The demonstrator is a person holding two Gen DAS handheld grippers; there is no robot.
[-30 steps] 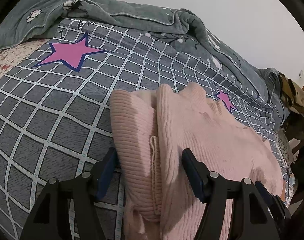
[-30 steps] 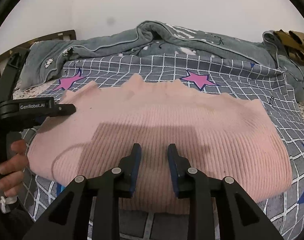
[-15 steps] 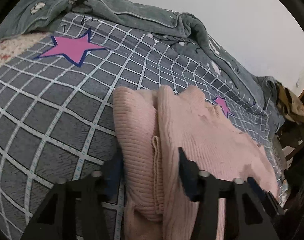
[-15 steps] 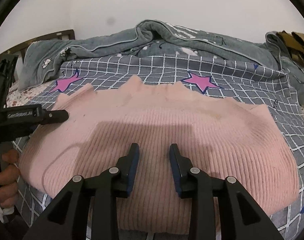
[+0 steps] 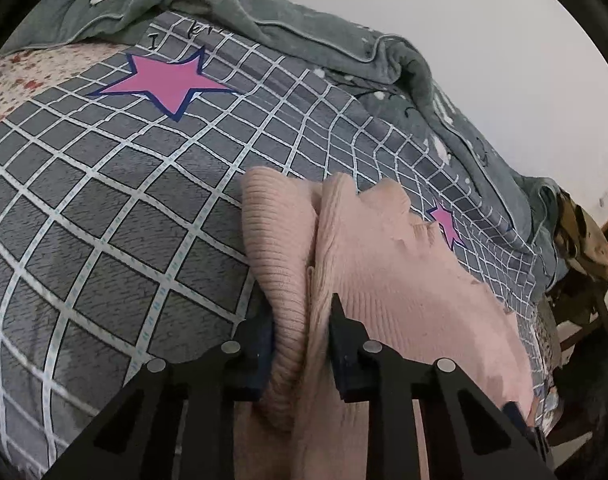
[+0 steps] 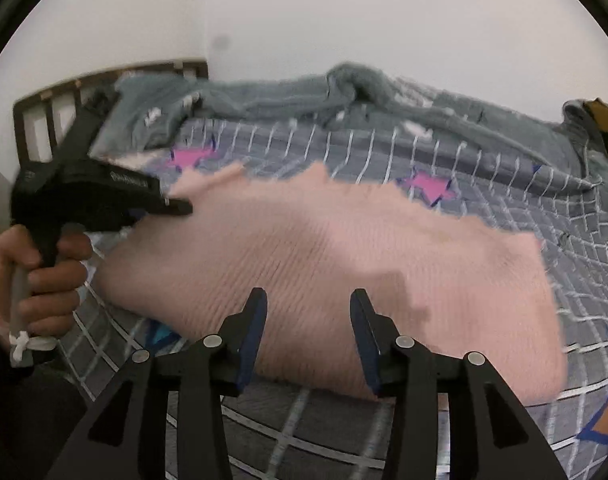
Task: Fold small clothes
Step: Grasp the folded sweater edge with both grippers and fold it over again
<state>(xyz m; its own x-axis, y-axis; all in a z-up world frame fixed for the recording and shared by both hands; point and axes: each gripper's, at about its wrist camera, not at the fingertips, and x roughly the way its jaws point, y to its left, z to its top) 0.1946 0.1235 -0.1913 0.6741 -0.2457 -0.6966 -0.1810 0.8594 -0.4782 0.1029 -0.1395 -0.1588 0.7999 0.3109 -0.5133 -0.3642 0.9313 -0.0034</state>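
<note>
Between the left gripper (image 5: 299, 344) fingers sits a bunched fold of the pink sweater (image 5: 384, 280), grasped. Ahead of the right gripper (image 6: 308, 336), fingers released, the sweater lies on the bed (image 6: 304, 420).

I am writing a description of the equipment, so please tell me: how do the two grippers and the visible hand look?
Both the left gripper and the right gripper have matte black angular frames with silver round rivets and dark blue pads inside the fingers. In the right wrist view, the left gripper shows blurred white lettering on its black body. The bare hand grips a pale handle with white string tied below.
</note>
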